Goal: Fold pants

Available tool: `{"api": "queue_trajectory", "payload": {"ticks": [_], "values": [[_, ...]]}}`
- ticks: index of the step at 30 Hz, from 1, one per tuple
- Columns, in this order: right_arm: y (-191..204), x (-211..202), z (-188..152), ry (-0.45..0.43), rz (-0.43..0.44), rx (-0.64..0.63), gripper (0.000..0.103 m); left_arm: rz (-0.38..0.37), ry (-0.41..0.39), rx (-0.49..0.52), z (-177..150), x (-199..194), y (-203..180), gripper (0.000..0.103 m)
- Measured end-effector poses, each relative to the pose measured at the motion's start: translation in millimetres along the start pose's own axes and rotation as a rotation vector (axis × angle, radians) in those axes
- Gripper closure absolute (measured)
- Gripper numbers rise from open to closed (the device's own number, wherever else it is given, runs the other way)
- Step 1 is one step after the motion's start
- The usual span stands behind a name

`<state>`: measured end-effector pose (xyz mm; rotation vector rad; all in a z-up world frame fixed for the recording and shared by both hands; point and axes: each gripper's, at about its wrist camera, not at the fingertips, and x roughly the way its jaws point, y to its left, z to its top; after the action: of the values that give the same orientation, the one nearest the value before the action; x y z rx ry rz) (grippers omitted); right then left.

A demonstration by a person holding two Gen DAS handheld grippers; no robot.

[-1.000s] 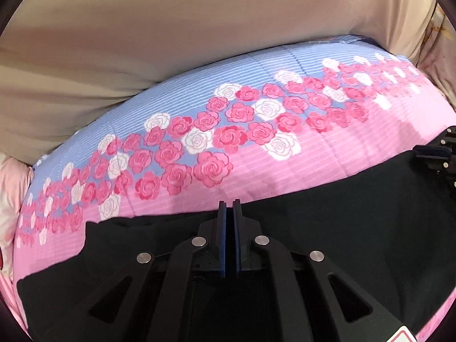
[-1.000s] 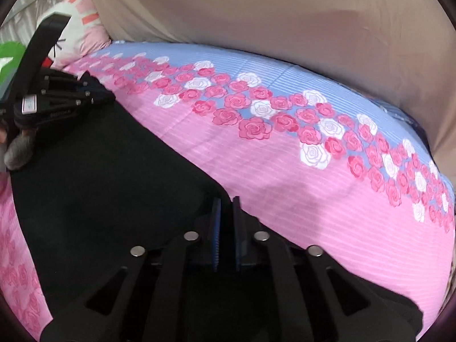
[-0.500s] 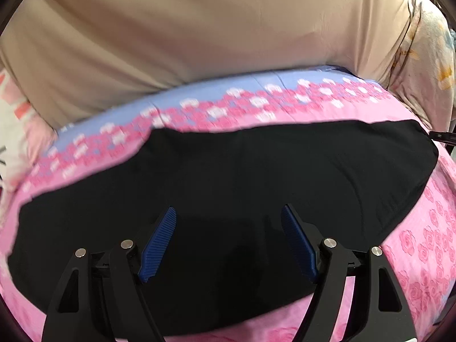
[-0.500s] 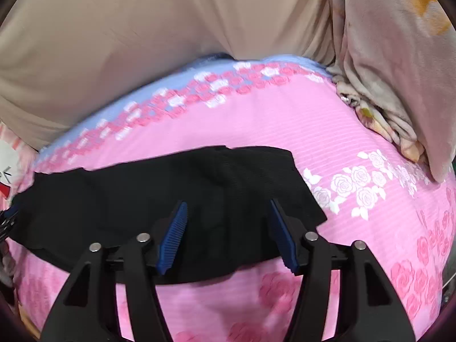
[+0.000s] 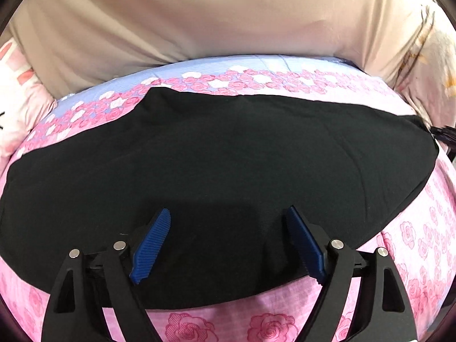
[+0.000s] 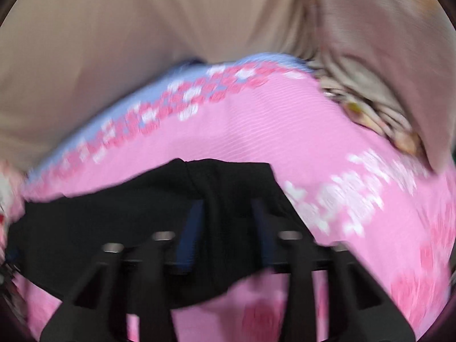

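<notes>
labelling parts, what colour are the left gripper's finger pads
Blue, ribbed pads on black arms; clearest in the left wrist view.

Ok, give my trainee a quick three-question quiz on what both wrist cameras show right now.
1. True or false: the left gripper is open, with nothing between its fingers.
2. Multiple choice: the black pants lie on A) a wooden table, B) a pink floral bedsheet, C) a grey carpet.
3. Fill in: in the right wrist view, the right gripper sits over the pants, and its picture is ____ from motion.

Key: 1 true; 2 B; 3 blurred.
</notes>
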<state>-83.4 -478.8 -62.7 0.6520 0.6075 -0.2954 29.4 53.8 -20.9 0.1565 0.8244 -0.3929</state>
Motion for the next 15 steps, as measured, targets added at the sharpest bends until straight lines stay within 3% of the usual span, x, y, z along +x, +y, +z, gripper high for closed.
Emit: {"api": "queue_trajectory", "payload": {"ticks": [5,8,10,12,13,15], "values": [[-34.4,-18.4,-25.9,0.059,0.12,0.209,0.037,0.005,-0.052,-0.065,-2.5,-11.6,8.9,0.017],[-29.8,-13.3,-24.3,0.07,0.096,0.197,0.035,-0.002,-0.055,-0.107,-4.5,-15.0,14.8,0.017],[-26.6,-3.4,-17.6,0.088,0.139,0.219,0.032,-0.015,-0.056,-0.145,-8.1,-18.6,18.3,0.017],[-23.5,2.4,-11.3,0.06,0.114,0.22,0.03,-0.039,-0.063,-0.182,-13.3,-23.7,23.0,0.017],[-20.3,4.9,-8.7,0.051,0.086,0.208,0.034,-0.045,-0.067,-0.192,-15.2,-25.6,23.5,0.017],[-17.2,11.3,-7.5,0.06,0.097,0.217,0.077,-0.045,-0.082,-0.21,-18.7,-30.3,25.3,0.017]]}}
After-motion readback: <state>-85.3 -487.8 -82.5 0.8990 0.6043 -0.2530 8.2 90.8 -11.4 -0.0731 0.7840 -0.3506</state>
